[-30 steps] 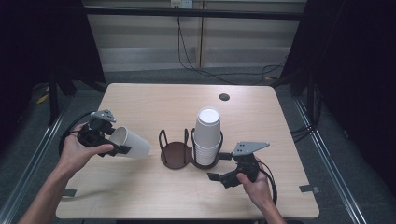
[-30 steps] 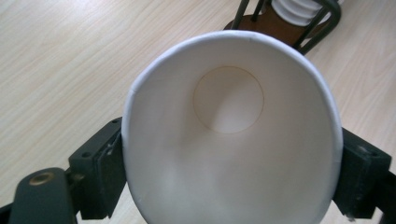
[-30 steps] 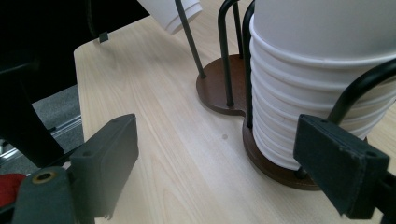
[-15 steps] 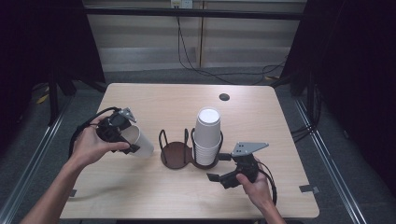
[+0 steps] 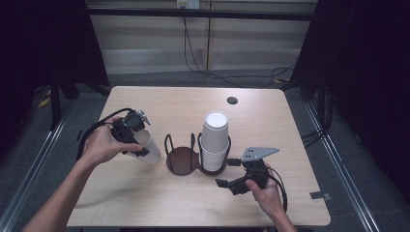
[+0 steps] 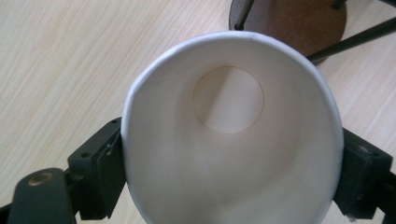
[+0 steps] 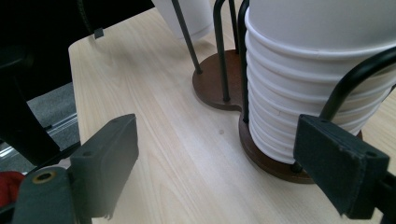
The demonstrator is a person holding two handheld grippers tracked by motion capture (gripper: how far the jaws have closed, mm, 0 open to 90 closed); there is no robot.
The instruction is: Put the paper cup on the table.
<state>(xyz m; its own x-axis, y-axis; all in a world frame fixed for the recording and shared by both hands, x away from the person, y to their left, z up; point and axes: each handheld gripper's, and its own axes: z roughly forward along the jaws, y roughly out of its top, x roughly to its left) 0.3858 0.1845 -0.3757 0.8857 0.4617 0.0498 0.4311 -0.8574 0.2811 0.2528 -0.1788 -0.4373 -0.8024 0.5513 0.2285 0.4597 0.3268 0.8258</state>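
Left tool (image 5: 138,140) clamps a white paper cup (image 5: 149,147) by its sides.

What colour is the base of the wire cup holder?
Dark brown, like wood. The base of the wire cup holder shows best in the right gripper view.

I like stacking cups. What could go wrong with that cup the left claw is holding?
The left gripper squeezes the paper cup at its rim, already bent oval; more squeeze might crease it. Its tilted base could catch the holder's wire posts near the empty ring. The stack of cups stands close and might get bumped.
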